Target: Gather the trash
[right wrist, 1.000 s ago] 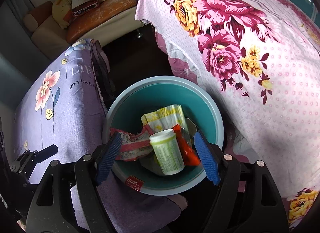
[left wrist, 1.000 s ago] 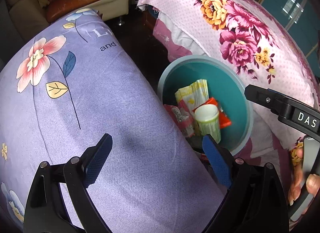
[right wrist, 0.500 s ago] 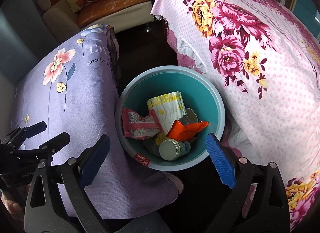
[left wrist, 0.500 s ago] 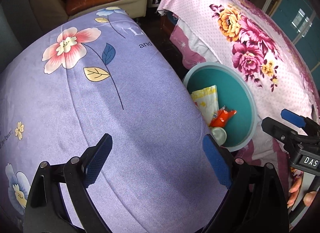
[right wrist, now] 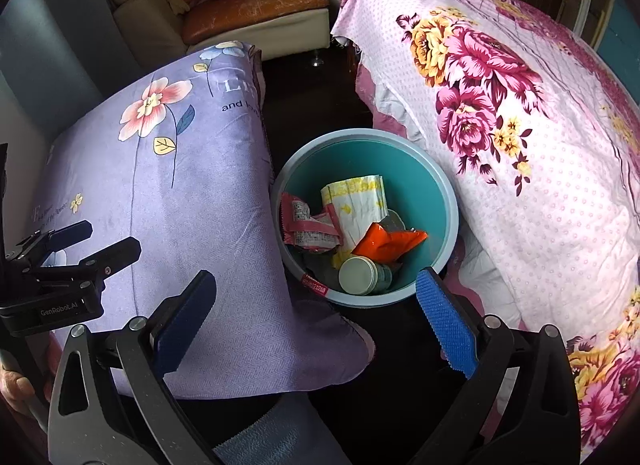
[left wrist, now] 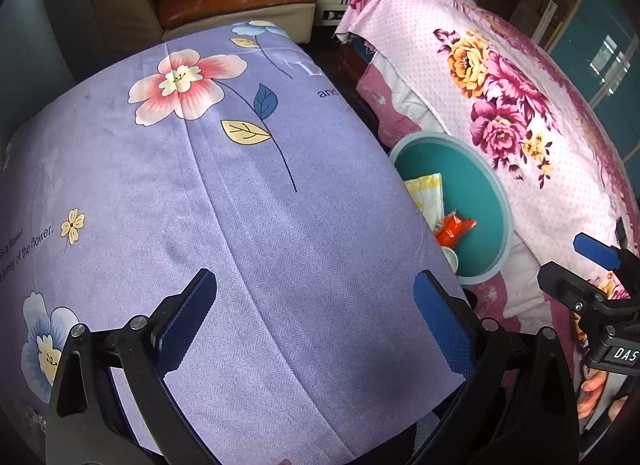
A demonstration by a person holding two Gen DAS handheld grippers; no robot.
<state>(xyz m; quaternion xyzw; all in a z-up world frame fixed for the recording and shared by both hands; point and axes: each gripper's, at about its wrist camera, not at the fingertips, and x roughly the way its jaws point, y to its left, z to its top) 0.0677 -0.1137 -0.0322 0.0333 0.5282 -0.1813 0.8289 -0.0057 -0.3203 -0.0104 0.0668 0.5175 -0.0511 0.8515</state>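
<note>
A teal trash bin (right wrist: pixel 438 193) stands on the dark floor between two covered surfaces. In it lie a white-and-yellow wrapper (right wrist: pixel 356 197), a pink wrapper (right wrist: pixel 306 225), an orange wrapper (right wrist: pixel 390 243) and a white-capped bottle (right wrist: pixel 362 275) on its side. My right gripper (right wrist: pixel 316 317) is open and empty, above and in front of the bin. My left gripper (left wrist: pixel 316 321) is open and empty over the purple floral cloth (left wrist: pixel 240 225); the bin (left wrist: pixel 486 193) shows to its right, partly hidden by the cloth. The left gripper also shows in the right wrist view (right wrist: pixel 80 241).
A pink floral bedspread (right wrist: pixel 520 145) rises to the right of the bin. The purple floral cloth (right wrist: pixel 180 193) covers a surface left of it. A sofa with an orange cushion (right wrist: pixel 256 5) stands at the back. The right gripper (left wrist: pixel 592 265) shows at the right edge.
The bottle left my right gripper and now lies in the bin. The right gripper has opened and pulled back. My left gripper has moved left, away from the bin, over the purple cloth.
</note>
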